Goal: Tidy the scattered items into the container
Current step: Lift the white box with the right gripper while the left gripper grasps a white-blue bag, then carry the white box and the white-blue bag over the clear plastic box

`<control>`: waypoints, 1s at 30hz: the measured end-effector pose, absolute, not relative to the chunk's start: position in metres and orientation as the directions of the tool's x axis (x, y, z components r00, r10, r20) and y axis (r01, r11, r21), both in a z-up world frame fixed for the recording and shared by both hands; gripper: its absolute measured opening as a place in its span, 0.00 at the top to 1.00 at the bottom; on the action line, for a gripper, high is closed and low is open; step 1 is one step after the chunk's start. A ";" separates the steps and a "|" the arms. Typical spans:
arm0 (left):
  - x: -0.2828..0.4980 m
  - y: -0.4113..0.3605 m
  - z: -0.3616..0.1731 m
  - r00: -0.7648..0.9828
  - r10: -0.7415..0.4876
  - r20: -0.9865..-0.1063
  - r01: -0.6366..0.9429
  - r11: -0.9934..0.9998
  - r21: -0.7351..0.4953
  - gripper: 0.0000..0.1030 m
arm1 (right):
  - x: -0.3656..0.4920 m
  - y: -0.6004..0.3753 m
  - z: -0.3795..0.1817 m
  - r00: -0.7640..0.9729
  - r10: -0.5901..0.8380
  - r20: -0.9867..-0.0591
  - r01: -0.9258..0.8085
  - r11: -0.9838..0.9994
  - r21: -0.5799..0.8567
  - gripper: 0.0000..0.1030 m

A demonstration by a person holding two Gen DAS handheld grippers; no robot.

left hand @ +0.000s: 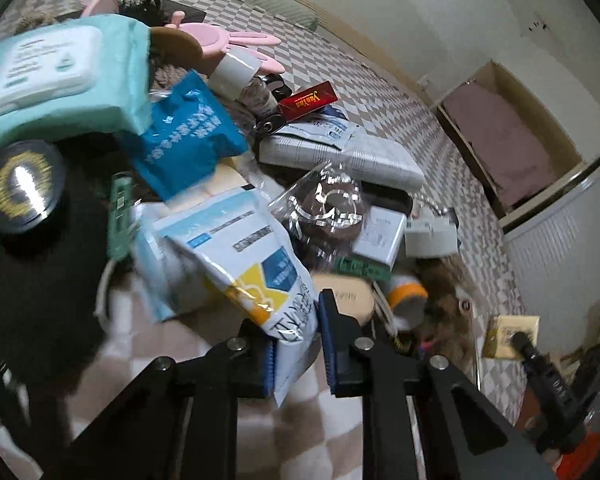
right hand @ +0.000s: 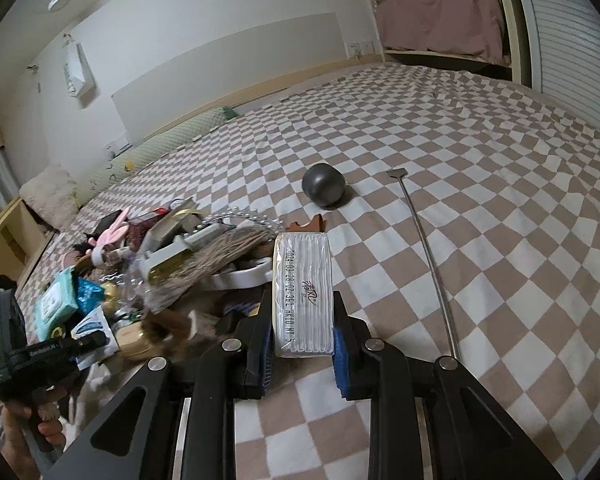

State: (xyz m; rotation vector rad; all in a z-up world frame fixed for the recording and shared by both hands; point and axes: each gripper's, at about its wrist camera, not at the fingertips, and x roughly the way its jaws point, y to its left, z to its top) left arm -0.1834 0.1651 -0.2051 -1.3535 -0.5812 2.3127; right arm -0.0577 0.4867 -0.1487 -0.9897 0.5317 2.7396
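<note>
In the left wrist view my left gripper (left hand: pixel 296 344) is shut on a white pouch with blue and yellow print (left hand: pixel 256 256), held over a heap of items: a teal wet-wipes pack (left hand: pixel 56 76), a blue packet (left hand: pixel 184 136), a red box (left hand: pixel 308 100), a clear bag with a brown ring (left hand: pixel 324 204). In the right wrist view my right gripper (right hand: pixel 302 340) is shut on a white tissue pack (right hand: pixel 303 292), held just right of the heap (right hand: pixel 172 264). The container's rim is hidden under the items.
The heap lies on a bed with a brown and white checked blanket (right hand: pixel 480 208). A dark round jar (right hand: pixel 325 185) and a long metal rod (right hand: pixel 424 256) lie on the blanket to the right. My left tool (right hand: pixel 32 364) shows at the lower left. An open wardrobe (right hand: pixel 444 16) stands behind.
</note>
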 end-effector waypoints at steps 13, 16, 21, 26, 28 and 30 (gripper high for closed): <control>-0.138 0.150 -0.184 -0.483 0.437 -0.759 -0.157 -0.896 -0.416 0.83 | -0.019 0.446 -0.142 -0.744 0.000 -0.668 -0.247 -0.929 0.275 0.76; -0.131 0.150 -0.169 -0.507 0.419 -0.753 -0.178 -0.906 -0.385 0.83 | -0.017 0.440 -0.135 -0.751 -0.001 -0.661 -0.246 -0.928 0.281 0.76; -0.121 0.140 -0.140 -0.549 0.413 -0.727 -0.200 -0.909 -0.365 0.83 | -0.020 0.425 -0.111 -0.778 -0.004 -0.629 -0.220 -0.935 0.277 0.76; -0.117 0.120 -0.104 -0.601 0.390 -0.697 -0.208 -0.919 -0.335 0.83 | -0.025 0.406 -0.085 -0.809 -0.021 -0.588 -0.163 -0.952 0.259 0.76; -0.116 0.111 -0.092 -0.622 0.376 -0.686 -0.209 -0.925 -0.317 0.83 | -0.028 0.397 -0.075 -0.819 -0.028 -0.574 -0.140 -0.959 0.246 0.76; -0.115 0.101 -0.081 -0.644 0.361 -0.675 -0.208 -0.931 -0.300 0.83 | -0.032 0.388 -0.066 -0.827 -0.038 -0.560 -0.117 -0.964 0.238 0.76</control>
